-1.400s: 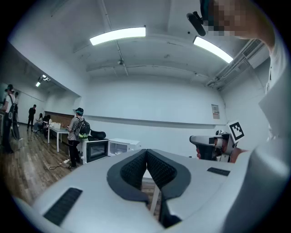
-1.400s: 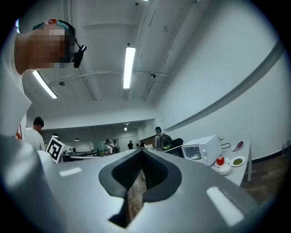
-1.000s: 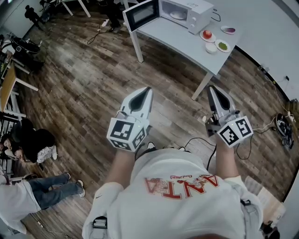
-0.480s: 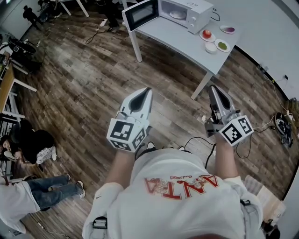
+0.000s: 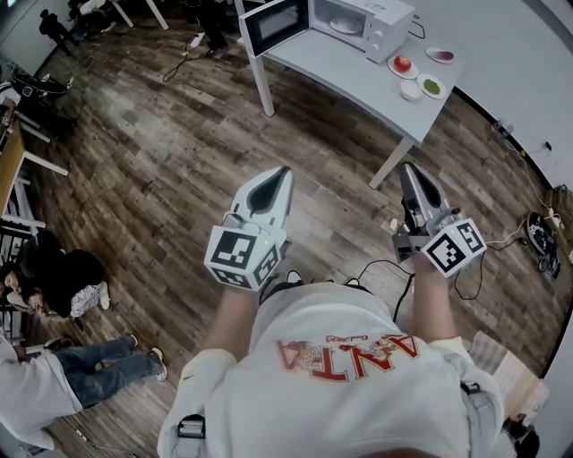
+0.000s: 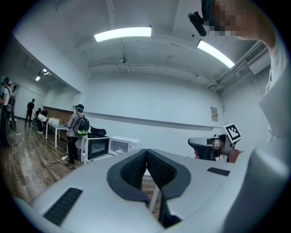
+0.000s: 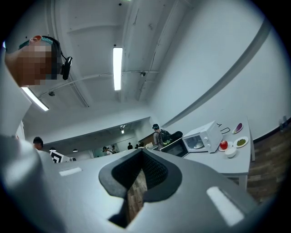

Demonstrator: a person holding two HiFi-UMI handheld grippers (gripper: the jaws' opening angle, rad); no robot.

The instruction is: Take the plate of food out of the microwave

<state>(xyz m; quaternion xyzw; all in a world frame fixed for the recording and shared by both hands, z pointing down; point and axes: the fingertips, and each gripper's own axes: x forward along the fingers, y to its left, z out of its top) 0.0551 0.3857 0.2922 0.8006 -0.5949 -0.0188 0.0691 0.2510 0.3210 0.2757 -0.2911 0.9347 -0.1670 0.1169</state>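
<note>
Plate of food point(image 5: 344, 26) sits far ahead inside the open microwave point(image 5: 383, 25), and both pairs of jaws are closed on nothing.

The microwave stands at the far end of the white tabletop point(image 5: 358, 76), its door point(image 5: 273, 25) swung out to the left in the head view. The left gripper point(image 5: 285, 172) and right gripper point(image 5: 407, 168) point level toward it from well apart, with bare wooden floor between. In the head view the oven lies between the lines of the two grippers. The left gripper view shows it just left of the pressed-together pads, and the right gripper view shows it off to the right. Neither hand looks clearly nearer. The door side judged, the right gripper has the freer line into the cavity. Reaching the plate calls for closing the whole gap first, then parting the jaws.
</note>
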